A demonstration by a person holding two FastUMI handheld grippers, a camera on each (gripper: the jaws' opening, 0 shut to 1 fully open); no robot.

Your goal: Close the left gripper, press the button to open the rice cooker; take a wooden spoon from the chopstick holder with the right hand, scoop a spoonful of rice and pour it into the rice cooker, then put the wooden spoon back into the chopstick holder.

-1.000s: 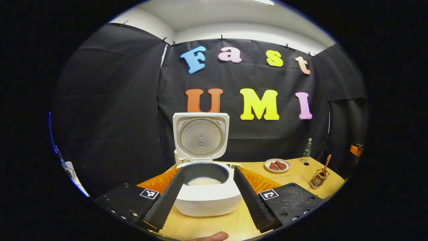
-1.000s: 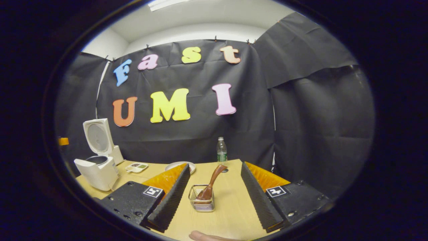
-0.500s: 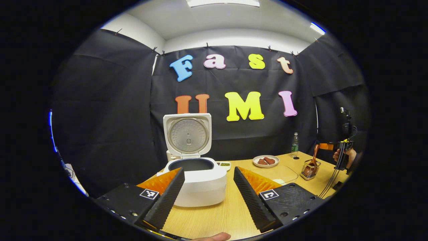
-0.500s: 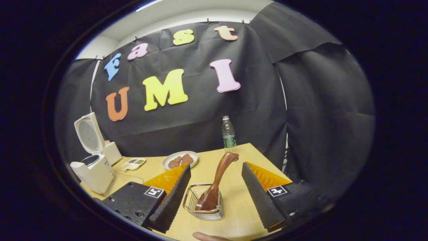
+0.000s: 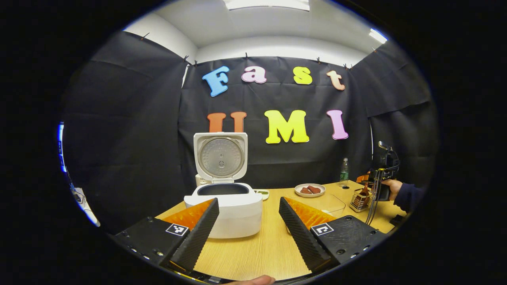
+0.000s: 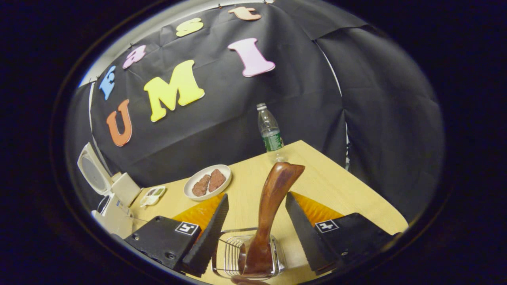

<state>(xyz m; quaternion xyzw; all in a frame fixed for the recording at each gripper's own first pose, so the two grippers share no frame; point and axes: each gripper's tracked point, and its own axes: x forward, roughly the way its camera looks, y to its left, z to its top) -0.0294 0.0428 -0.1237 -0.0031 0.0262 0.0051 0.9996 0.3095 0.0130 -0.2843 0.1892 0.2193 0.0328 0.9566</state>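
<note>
Wooden spoon (image 6: 271, 202), glossy reddish-brown, upright in wire chopstick holder (image 6: 229, 253) between wide-open right tongs (image 6: 257, 233); left tongs (image 5: 247, 225) wide too.

rice cooker (image 5: 227, 209) white | wooden spoon (image 6: 269, 206) dark brown | table (image 5: 261, 249) light woodgrain

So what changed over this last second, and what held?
The right gripper has closed in on the wooden spoon in the chopstick holder; its open fingers now flank the handle without touching it. The left gripper has backed away from the rice cooker, still open. The cooker lid stays up, the spoon stays put.
</note>
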